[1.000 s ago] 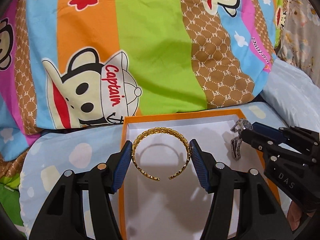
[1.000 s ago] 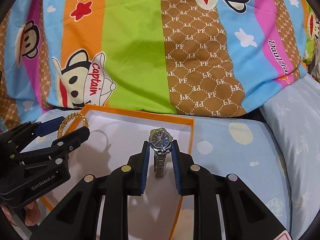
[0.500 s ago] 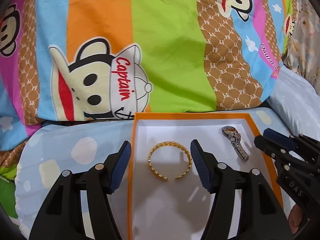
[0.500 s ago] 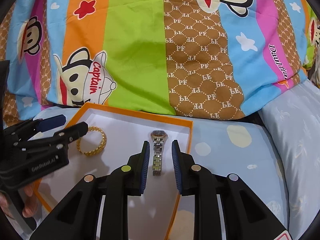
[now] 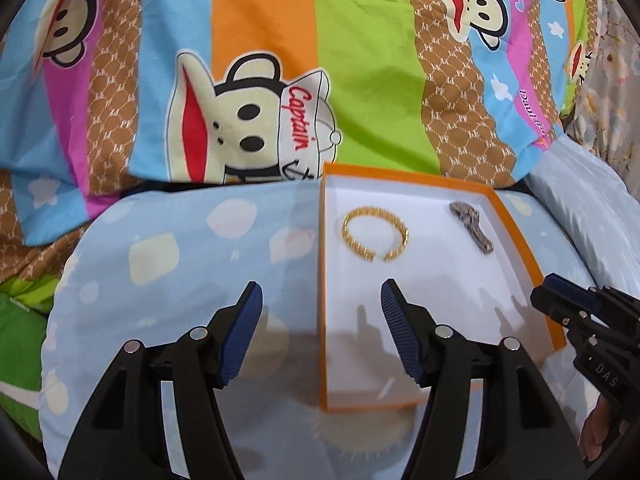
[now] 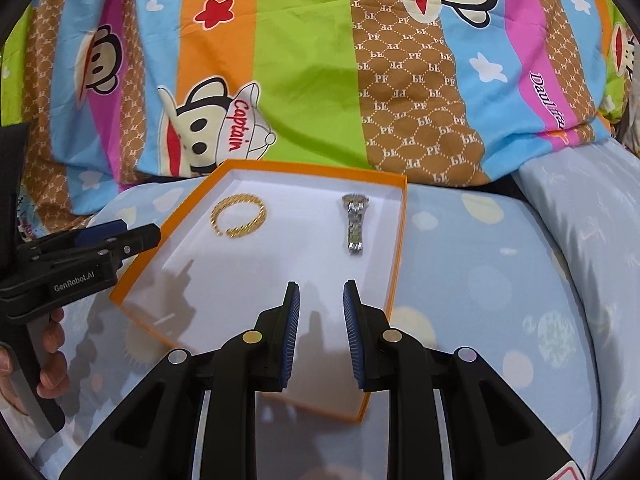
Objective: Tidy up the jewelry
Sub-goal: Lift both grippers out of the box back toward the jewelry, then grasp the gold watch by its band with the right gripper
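My left gripper (image 5: 320,304) gapes empty, my right gripper (image 6: 318,300) narrow and empty; the gold open-cuff bracelet (image 5: 375,234) and silver metal-link watch (image 6: 353,224) lie ahead inside the orange-rimmed white box (image 6: 398,248), the watch lengthwise to my right jaws.

A gold open bangle (image 6: 238,216) and a silver watch (image 6: 354,224) lie apart, flat in the orange-rimmed white box (image 6: 401,240).
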The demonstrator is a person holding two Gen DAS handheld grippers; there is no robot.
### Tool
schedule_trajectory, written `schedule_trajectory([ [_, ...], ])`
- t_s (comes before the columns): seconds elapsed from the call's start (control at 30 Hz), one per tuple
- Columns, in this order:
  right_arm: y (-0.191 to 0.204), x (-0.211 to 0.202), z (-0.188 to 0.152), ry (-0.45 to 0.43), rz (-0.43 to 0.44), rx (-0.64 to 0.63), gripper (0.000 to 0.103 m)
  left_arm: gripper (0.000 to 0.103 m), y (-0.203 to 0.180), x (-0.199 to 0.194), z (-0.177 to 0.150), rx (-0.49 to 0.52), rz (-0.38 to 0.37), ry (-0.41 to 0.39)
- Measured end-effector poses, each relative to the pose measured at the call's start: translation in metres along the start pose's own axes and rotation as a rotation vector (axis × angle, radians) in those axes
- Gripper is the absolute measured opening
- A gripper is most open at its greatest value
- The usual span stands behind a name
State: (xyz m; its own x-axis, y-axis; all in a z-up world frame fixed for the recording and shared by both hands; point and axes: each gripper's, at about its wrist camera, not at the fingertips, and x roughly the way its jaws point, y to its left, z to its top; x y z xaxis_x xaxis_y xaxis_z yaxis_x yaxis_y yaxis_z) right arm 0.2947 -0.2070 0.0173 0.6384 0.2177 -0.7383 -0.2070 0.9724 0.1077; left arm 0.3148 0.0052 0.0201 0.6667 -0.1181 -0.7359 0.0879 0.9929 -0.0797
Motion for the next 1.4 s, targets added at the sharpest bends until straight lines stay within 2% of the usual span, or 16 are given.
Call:
schedule_trajectory([
  [0.3, 0.004, 0.000, -0.021, 0.057, -0.031, -0.001, 0.022, 0.060, -0.004, -0.001, -0.028, 0.011, 0.010, 0.069],
  [0.47, -0.001, -0.010, -0.032, 0.059, -0.021, 0.021, 0.022, 0.059, -0.009, -0.011, -0.041, 0.026, -0.021, 0.091],
  [0.7, 0.000, -0.031, -0.056, 0.055, 0.005, 0.038, 0.023, 0.061, -0.014, -0.032, -0.066, 0.029, -0.047, 0.090],
  [0.93, 0.005, -0.057, -0.070, 0.008, -0.027, 0.011, 0.024, 0.060, -0.019, -0.051, -0.079, 0.036, -0.055, 0.059],
  [1.03, 0.002, -0.082, -0.079, -0.030, -0.008, 0.015, 0.036, 0.065, -0.019, -0.068, -0.081, 0.034, -0.062, 0.028],
  [1.1, 0.003, -0.100, -0.092, -0.051, 0.017, 0.006, 0.048, 0.073, -0.018, -0.085, -0.085, 0.032, -0.065, -0.005],
  [1.17, 0.005, -0.115, -0.109, -0.055, 0.038, -0.006, 0.054, 0.079, -0.016, -0.100, -0.089, 0.031, -0.062, -0.037],
  [1.27, 0.006, -0.120, -0.131, -0.023, 0.054, -0.016, 0.055, 0.081, -0.014, -0.117, -0.102, 0.039, -0.048, -0.049],
  [1.4, 0.012, -0.114, -0.153, 0.028, 0.074, -0.022, 0.055, 0.081, -0.012, -0.127, -0.127, 0.041, -0.049, -0.024],
])
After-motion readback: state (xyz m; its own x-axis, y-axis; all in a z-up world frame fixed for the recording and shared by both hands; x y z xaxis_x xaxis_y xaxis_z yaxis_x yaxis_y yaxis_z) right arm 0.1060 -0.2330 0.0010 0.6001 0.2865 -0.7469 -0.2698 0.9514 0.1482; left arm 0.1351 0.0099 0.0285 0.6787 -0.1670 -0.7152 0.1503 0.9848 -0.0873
